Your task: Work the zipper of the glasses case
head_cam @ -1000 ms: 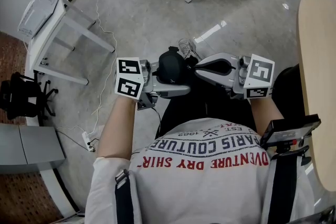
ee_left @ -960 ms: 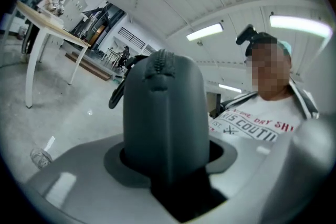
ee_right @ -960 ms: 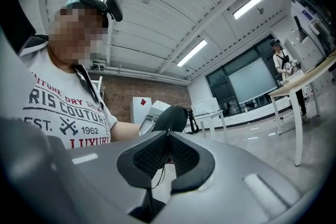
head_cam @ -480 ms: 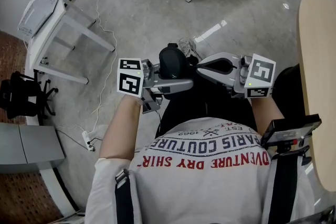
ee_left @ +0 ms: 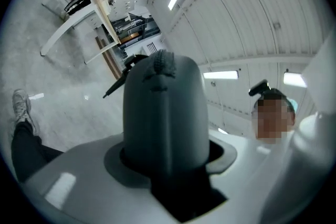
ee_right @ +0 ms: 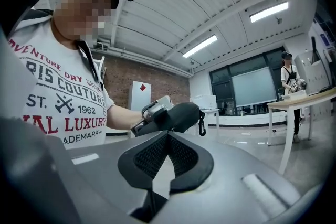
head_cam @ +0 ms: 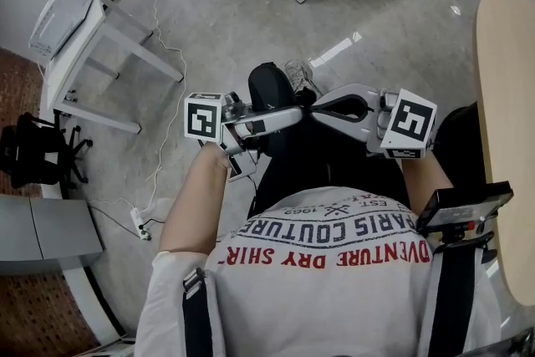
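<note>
black glasses case (head_cam: 267, 88) clenched in left tool (head_cam: 280, 119), contents unseen; right tool (ee_right: 167, 135) pinched shut beside it.

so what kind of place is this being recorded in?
Probably an indoor lab or open office workspace. It has a polished concrete floor and a white desk with a black office chair nearby. Strip lights run along a ribbed ceiling, and there is a brick wall.

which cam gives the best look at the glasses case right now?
Left gripper view: the glasses case fills the frame, clamped in the left hand-held gripper. Right gripper view shows it small and side-on, its lower edge behind the jaws. Head view shows only its dark top between the two grippers.
</note>
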